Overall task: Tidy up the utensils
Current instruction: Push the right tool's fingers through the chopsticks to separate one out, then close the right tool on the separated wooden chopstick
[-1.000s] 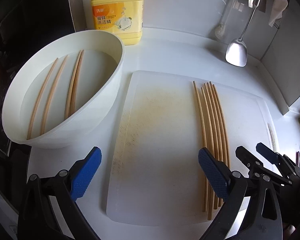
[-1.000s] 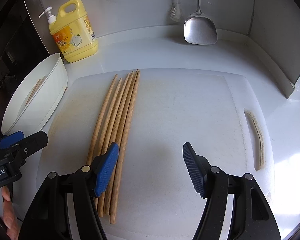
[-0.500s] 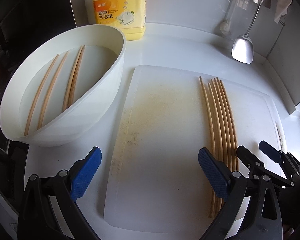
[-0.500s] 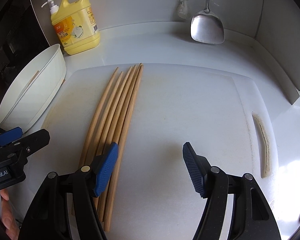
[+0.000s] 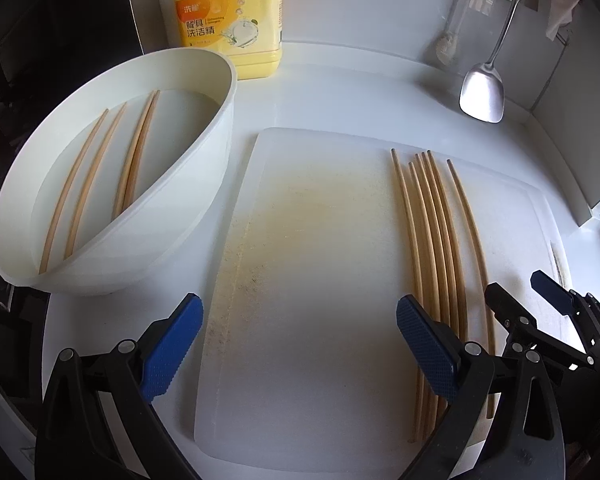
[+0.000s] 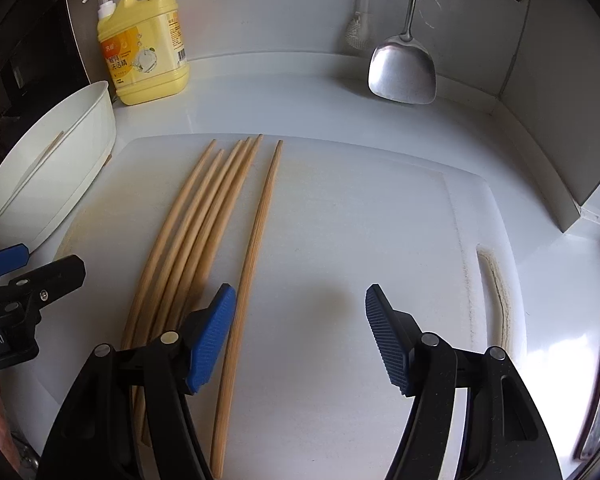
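Observation:
Several wooden chopsticks point(image 5: 430, 236) lie lengthwise on a white cutting board point(image 5: 320, 260); one chopstick point(image 6: 256, 236) lies apart, to the right of the bunch point(image 6: 188, 240). Several more chopsticks point(image 5: 100, 184) lie in a white basin point(image 5: 204, 184) at the left. My left gripper point(image 5: 300, 344) is open and empty above the board's near end. My right gripper point(image 6: 300, 332) is open and empty, its left pad point(image 6: 212, 336) just beside the separated chopstick; it also shows in the left wrist view point(image 5: 528, 300).
A yellow dish-soap bottle point(image 5: 228, 20) stands against the back wall behind the basin. A steel spatula point(image 6: 402, 68) and a brush point(image 6: 358, 36) hang at the back right. A wall panel point(image 6: 560, 100) closes the right side. The board has a handle slot point(image 6: 500, 296).
One chopstick has moved to the right, apart from the bunch. Both grippers have drawn back toward the near end of the board and stay open.

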Action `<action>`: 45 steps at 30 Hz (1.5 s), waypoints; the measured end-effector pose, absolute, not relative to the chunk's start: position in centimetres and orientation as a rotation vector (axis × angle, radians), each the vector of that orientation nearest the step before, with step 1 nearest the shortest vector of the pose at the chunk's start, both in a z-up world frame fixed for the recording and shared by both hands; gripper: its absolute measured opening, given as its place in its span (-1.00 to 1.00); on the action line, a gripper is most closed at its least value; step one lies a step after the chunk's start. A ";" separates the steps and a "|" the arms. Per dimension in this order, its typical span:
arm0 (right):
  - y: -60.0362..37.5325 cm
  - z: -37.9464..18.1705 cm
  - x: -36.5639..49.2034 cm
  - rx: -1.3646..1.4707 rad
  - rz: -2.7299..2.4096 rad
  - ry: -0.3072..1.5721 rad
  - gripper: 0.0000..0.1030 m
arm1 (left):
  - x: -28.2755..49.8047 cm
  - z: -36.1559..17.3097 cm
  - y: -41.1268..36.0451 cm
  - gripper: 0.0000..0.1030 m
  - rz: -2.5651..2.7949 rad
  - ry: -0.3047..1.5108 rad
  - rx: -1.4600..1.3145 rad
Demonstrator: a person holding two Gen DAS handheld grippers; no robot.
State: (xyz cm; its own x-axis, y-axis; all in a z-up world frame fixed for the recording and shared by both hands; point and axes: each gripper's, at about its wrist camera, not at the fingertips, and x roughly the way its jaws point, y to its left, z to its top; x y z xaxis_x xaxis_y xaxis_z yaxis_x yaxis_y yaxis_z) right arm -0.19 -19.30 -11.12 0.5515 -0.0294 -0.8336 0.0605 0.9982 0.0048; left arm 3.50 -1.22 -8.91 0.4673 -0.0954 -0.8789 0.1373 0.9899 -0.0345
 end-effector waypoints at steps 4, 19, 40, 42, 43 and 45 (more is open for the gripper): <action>-20.3 -11.2 -0.4 0.044 -0.065 0.981 0.24 | 3.6 -9.3 -2.0 0.86 -0.155 1.078 0.044; -22.3 -11.3 -1.1 0.097 -0.058 0.971 0.24 | 4.0 -10.9 -4.4 0.86 -0.178 1.085 0.084; -21.1 -11.6 -0.4 0.061 -0.042 0.969 0.24 | 4.8 -12.1 -4.4 0.89 -0.152 1.086 0.091; -21.0 -11.6 -0.2 0.054 -0.034 0.965 0.24 | 5.0 -12.1 -4.5 0.89 -0.150 1.080 0.090; -21.0 -11.7 -0.1 0.052 -0.028 0.962 0.23 | 5.0 -12.1 -4.6 0.89 -0.151 1.075 0.091; -20.8 -11.7 0.0 0.049 -0.020 0.955 0.20 | 5.2 -12.0 -4.7 0.87 -0.154 1.066 0.089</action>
